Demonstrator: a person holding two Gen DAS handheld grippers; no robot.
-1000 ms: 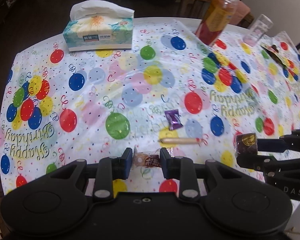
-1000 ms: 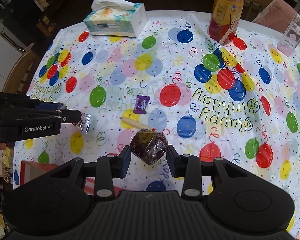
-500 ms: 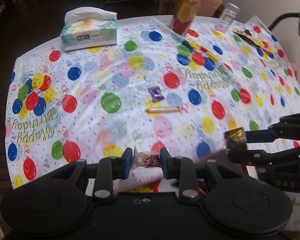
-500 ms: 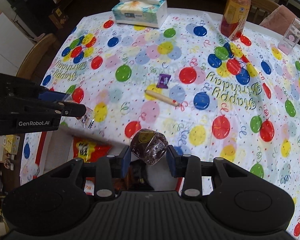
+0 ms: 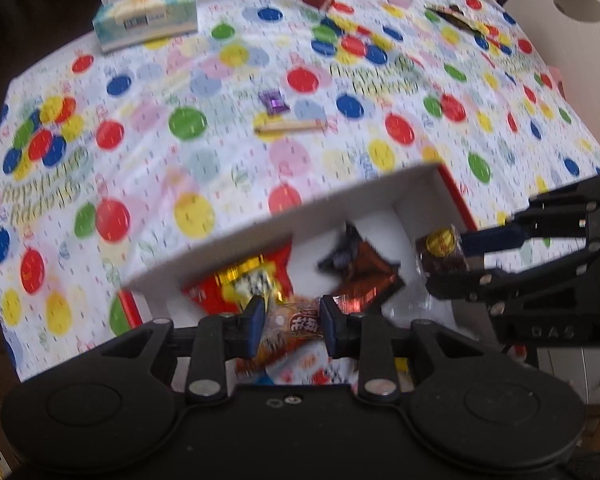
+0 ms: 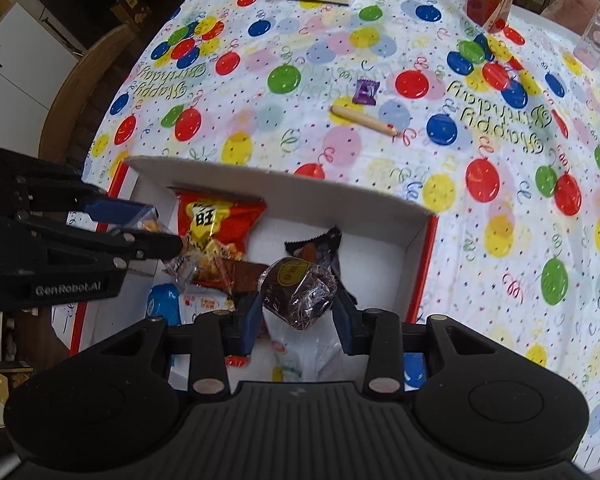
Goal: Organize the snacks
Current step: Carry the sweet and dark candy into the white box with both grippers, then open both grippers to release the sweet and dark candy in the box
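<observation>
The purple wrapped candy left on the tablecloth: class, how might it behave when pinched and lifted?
The purple candy looks small, so probably light. Its crinkly wrapper with loose ends may flex or slip. Lying flat, it seems unlikely to roll.

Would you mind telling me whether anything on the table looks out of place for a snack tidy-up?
A wooden pencil lies among the snacks on the tablecloth, beside the purple candy; it is no snack. The candy itself remains outside the box.
</observation>
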